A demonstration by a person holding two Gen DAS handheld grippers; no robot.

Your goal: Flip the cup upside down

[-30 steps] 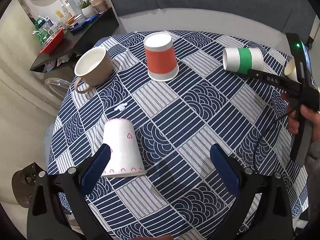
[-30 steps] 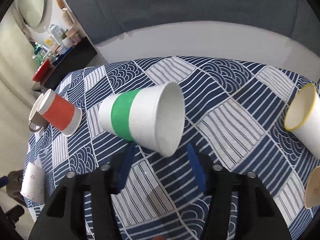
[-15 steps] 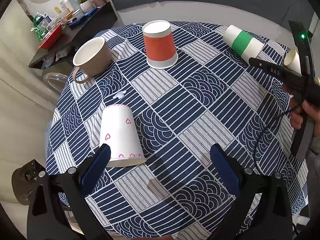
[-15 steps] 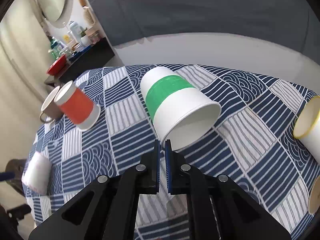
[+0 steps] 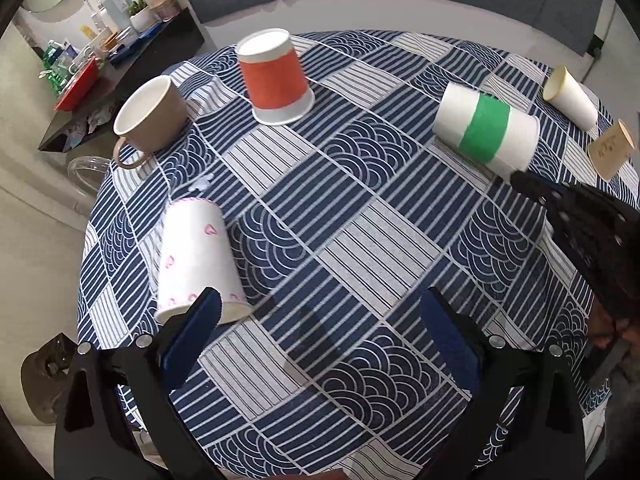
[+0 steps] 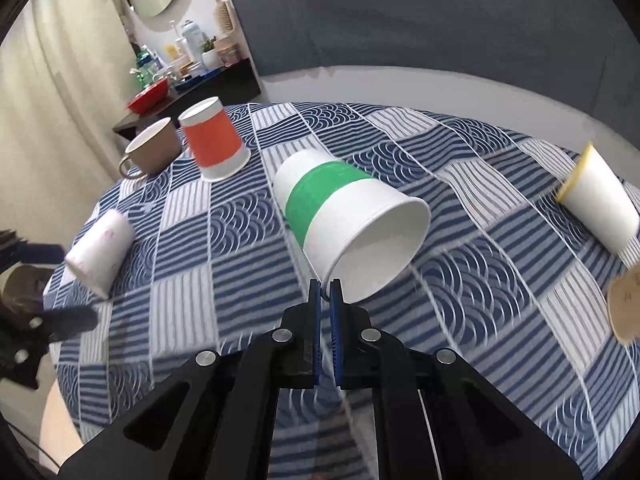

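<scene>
My right gripper (image 6: 326, 288) is shut on the rim of a white paper cup with a green band (image 6: 332, 208) and holds it tilted above the table, mouth toward the camera. The same cup (image 5: 486, 134) shows at the right in the left wrist view, with the right gripper's tip (image 5: 520, 178) at its rim. My left gripper (image 5: 320, 316) is open and empty above the near table edge, next to an upside-down white cup with pink hearts (image 5: 196, 264).
On the round table with a blue-and-white patterned cloth (image 5: 340, 208) stand an upside-down orange cup (image 5: 276, 78) and a brown mug (image 5: 150, 120). A yellow-rimmed cup (image 6: 596, 196) and a tan cup (image 5: 612, 148) lie at the right. A cluttered shelf (image 5: 100, 68) stands behind left.
My right gripper closed on the green-banded cup's rim and lifted and turned it. The left gripper drew back and rose a little, staying open.
</scene>
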